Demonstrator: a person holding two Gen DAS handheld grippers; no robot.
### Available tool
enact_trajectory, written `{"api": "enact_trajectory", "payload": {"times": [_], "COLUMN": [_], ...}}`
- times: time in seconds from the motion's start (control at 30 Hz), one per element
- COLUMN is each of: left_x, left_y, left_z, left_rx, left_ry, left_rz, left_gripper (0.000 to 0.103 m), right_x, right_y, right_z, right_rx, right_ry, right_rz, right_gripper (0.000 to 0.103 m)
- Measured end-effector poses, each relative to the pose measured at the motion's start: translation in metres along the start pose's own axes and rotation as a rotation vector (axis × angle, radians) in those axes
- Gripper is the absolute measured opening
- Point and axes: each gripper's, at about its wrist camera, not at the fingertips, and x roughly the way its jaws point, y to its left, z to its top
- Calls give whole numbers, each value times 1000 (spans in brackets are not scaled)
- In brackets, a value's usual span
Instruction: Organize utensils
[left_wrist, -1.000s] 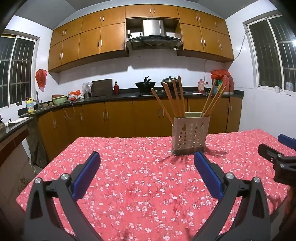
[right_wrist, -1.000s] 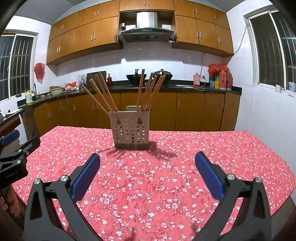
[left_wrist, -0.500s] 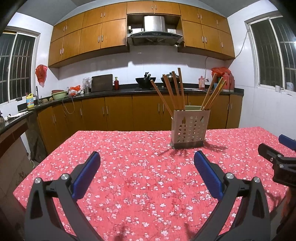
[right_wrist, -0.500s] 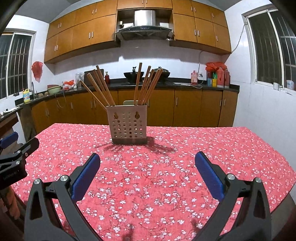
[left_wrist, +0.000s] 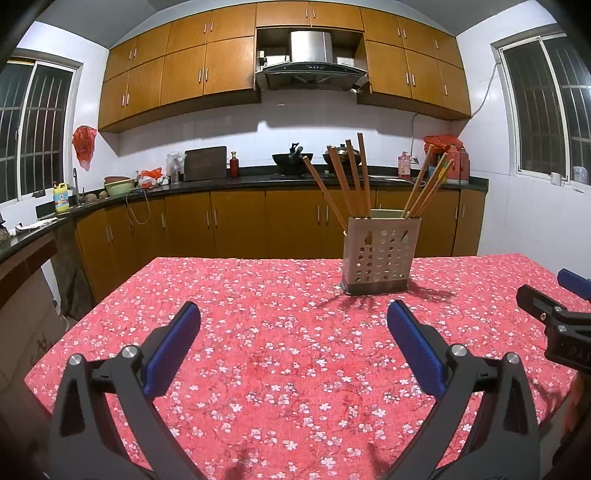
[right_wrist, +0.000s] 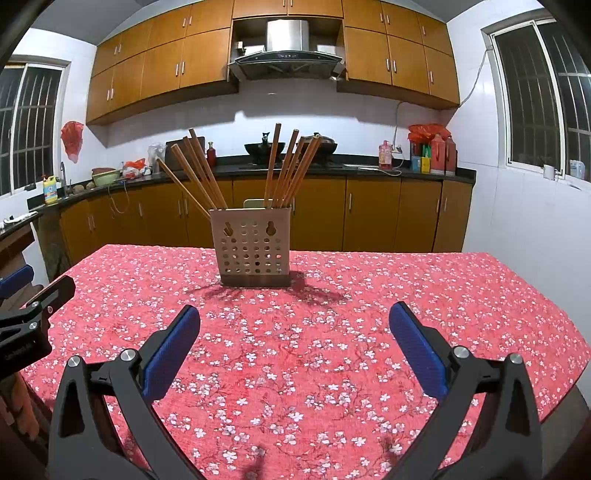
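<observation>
Looks all but done, with chopsticks (right_wrist: 207, 177) standing in the perforated holder (right_wrist: 253, 247), tablecloth (right_wrist: 332, 332) bare, left gripper (left_wrist: 293, 323) and right gripper (right_wrist: 293, 325) spread wide, grasping nothing.

1 perforated holder (right_wrist: 253, 251), 8 chopsticks (right_wrist: 272, 168) in it, 2 hand-held grippers (right_wrist: 293, 332), 1 floral tablecloth (right_wrist: 332, 350)

We view from both wrists, low over the tablecloth (left_wrist: 280, 295), facing the kitchen counter (right_wrist: 369, 170). Both views share the utensil holder (left_wrist: 376, 254), well ahead; each catches the other gripper at its edge.
</observation>
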Motion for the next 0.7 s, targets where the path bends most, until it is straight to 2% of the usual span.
{"api": "enact_trajectory", "payload": {"times": [0.7], "left_x": [1], "left_y": [-1], "left_z": [-2], "left_rx": [0], "left_ry": [3], "left_rz": [-7], "left_gripper": [99], "right_x": [1], "right_y": [1], "right_z": [-1], "right_rx": [13], "right_ry": [7], "right_rz": [5], "right_gripper": [101]}}
